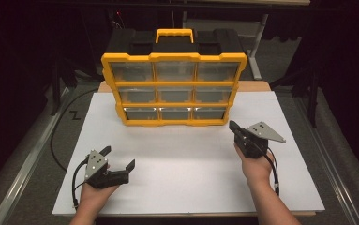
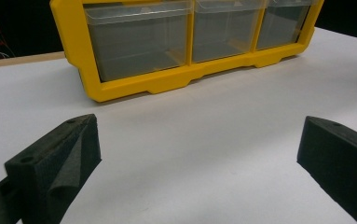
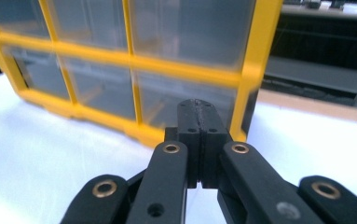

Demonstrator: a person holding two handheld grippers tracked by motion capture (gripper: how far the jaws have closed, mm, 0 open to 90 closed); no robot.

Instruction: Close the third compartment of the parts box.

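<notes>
A yellow and black organizer [image 1: 173,77] with three rows of clear drawers stands upright at the back of the white table [image 1: 191,168]. My left gripper [image 1: 119,158] rests near the front left, held by a hand, jaws wide open and empty; its own view shows the bottom drawers [image 2: 139,42] ahead of the gripper [image 2: 195,158]. My right gripper [image 1: 233,126] is shut with nothing held, just off the organizer's lower right corner. In its own view the closed gripper tips [image 3: 199,116] point at the bottom right drawer [image 3: 181,100].
A black cable [image 1: 57,140] loops off the table's left side. Dark floor and stand legs [image 1: 257,51] surround the table. White surface lies between both hands in front of the organizer.
</notes>
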